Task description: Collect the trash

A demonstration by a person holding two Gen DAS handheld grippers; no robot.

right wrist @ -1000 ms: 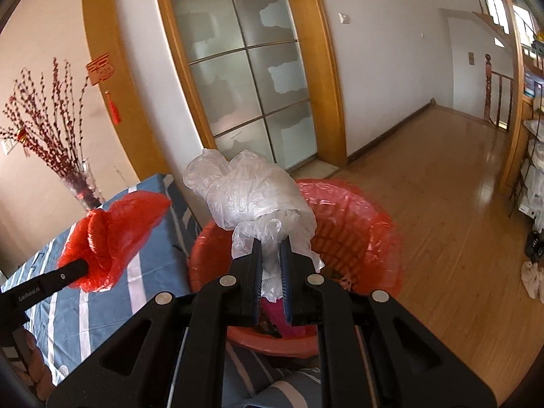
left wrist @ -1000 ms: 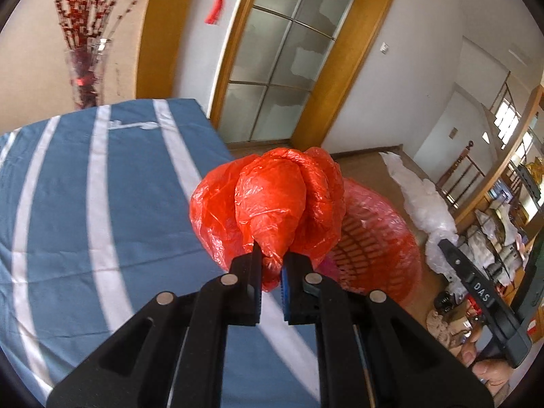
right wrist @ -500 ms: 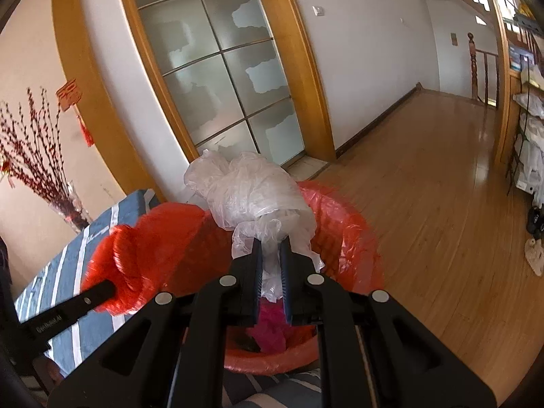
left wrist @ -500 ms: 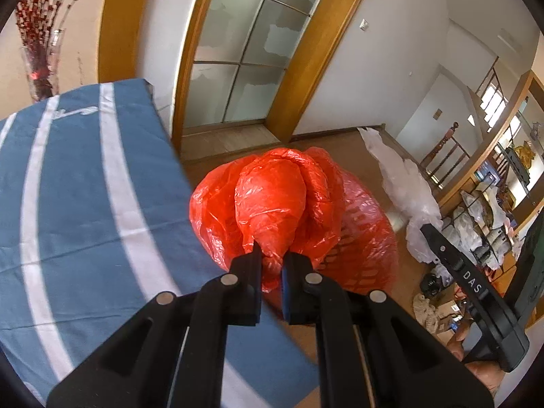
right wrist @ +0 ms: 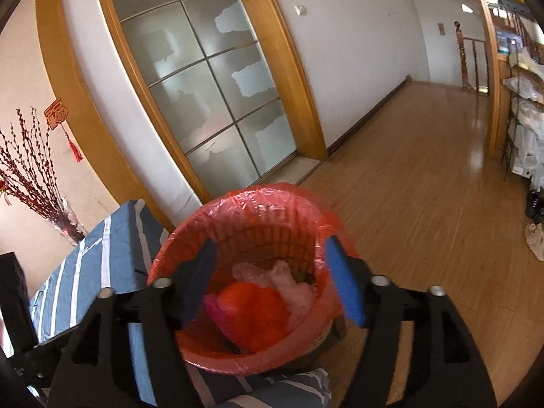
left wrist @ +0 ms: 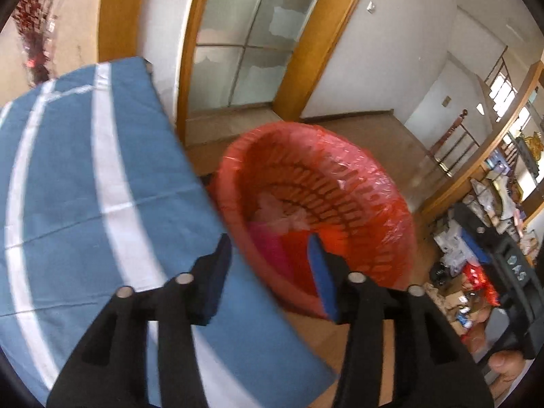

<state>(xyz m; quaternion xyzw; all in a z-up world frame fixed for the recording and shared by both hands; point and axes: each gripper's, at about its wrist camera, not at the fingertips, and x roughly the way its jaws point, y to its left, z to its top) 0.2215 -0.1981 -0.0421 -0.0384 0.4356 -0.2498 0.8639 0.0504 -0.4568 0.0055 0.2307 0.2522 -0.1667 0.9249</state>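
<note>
both claws point(right wrist: 268, 282) just opened above bin point(right wrist: 190, 248).

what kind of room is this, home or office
Most likely a lived-in home: a frosted glass door in a wooden frame, wood flooring, a vase of red branches, and a lined trash basket beside a striped tablecloth.

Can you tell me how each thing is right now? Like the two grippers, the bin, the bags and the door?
Left gripper: jaws just opened, nothing between them.
Right gripper: jaws just opened, empty, above the bin.
Trash bin: upright on the floor, lined with a red bag, partly filled.
Red plastic bag: crumpled, lying in the bin.
Clear plastic bag: crumpled, lying in the bin beside the red one.
Glass door: closed.
</note>
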